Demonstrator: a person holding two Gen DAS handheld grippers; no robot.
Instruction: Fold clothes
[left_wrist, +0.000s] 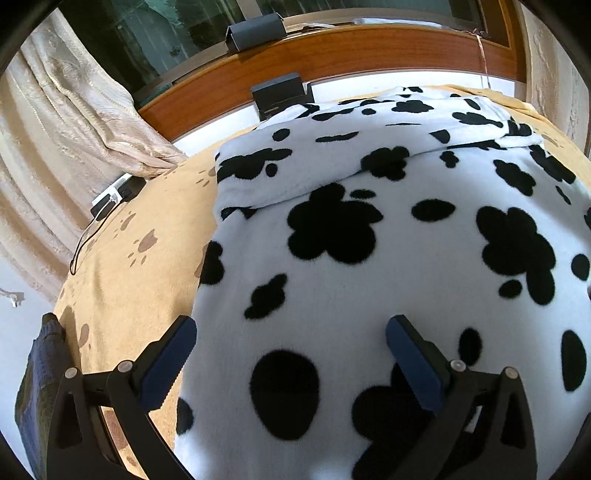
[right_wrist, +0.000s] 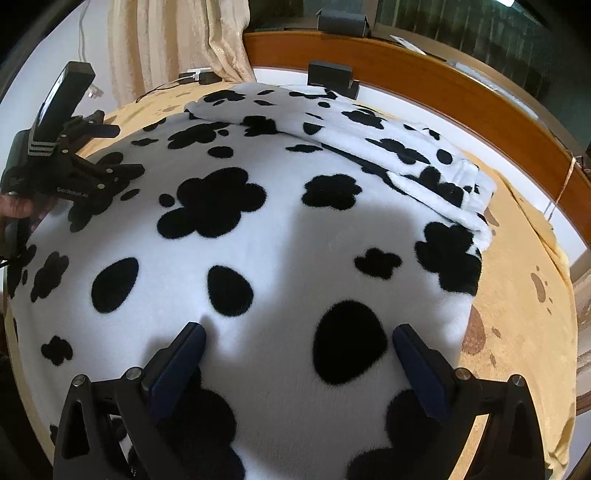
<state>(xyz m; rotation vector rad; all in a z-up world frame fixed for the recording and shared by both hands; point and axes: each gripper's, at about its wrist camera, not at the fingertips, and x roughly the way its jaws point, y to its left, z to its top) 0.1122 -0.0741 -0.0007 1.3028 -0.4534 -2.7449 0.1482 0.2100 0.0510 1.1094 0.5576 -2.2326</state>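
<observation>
A white fleece garment with black cow spots (left_wrist: 369, 266) (right_wrist: 280, 236) lies flat on a tan paw-print table cover (left_wrist: 140, 258) (right_wrist: 517, 332). Its far end is folded back into a thicker band (left_wrist: 332, 147) (right_wrist: 369, 147). My left gripper (left_wrist: 291, 332) hovers open over the garment's near left part, its left finger close to the fabric's edge. In the right wrist view the left gripper (right_wrist: 127, 149) shows at the left, held by a hand (right_wrist: 18, 206). My right gripper (right_wrist: 299, 332) stands open over the near right part, fingers low against the fleece and holding nothing.
A wooden ledge (left_wrist: 332, 55) (right_wrist: 443, 85) runs behind the table with black boxes (left_wrist: 282, 94) (right_wrist: 332, 75) by it. Cream curtains (left_wrist: 66, 129) (right_wrist: 177, 37) hang at the left. A charger block and cable (left_wrist: 114, 195) lie on the cover; dark cloth (left_wrist: 37, 369) hangs at the left edge.
</observation>
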